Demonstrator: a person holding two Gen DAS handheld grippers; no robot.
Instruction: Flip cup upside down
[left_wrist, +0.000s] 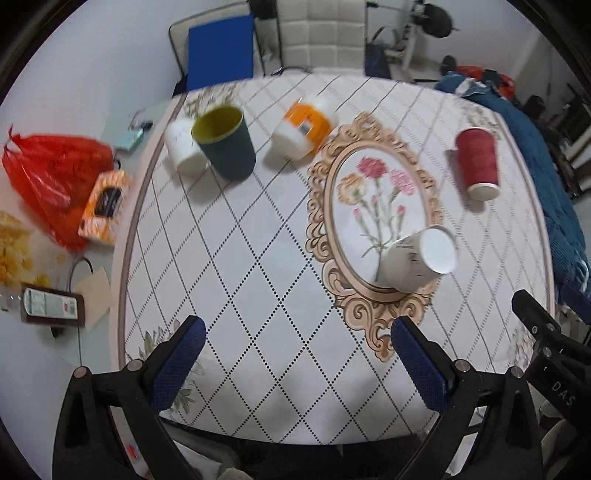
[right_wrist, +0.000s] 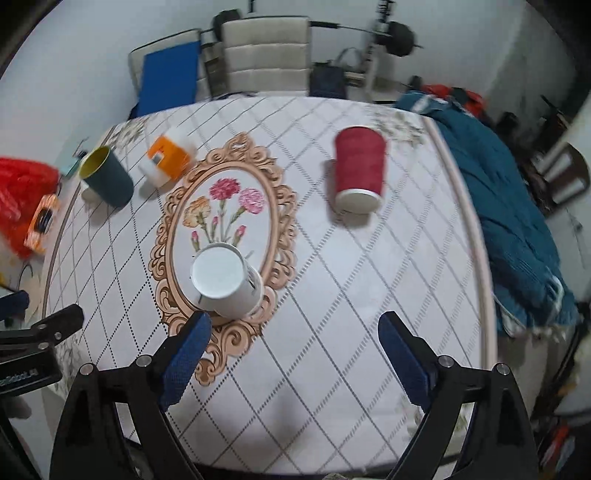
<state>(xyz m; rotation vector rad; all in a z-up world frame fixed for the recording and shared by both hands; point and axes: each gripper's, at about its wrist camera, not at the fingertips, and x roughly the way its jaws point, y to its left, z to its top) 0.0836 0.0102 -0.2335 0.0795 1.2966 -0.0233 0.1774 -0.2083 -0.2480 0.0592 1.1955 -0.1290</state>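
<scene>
I found both grippers gaping empty; green cup at eleven o'clock looked rigid, graspable mid-wall.

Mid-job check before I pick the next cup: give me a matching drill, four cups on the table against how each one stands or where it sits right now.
Things:
1. dark green cup
2. red cup
3. white paper cup
4. orange-banded cup

States:
a. base up, on the lower part of the flower medallion, nearest the grippers
b. mouth up, yellow inside showing, far left of the table
c. base up, on the right side of the table
d. between the dark green cup and the medallion's top, at the far side

Pairs: 1-b, 2-c, 3-a, 4-d
</scene>
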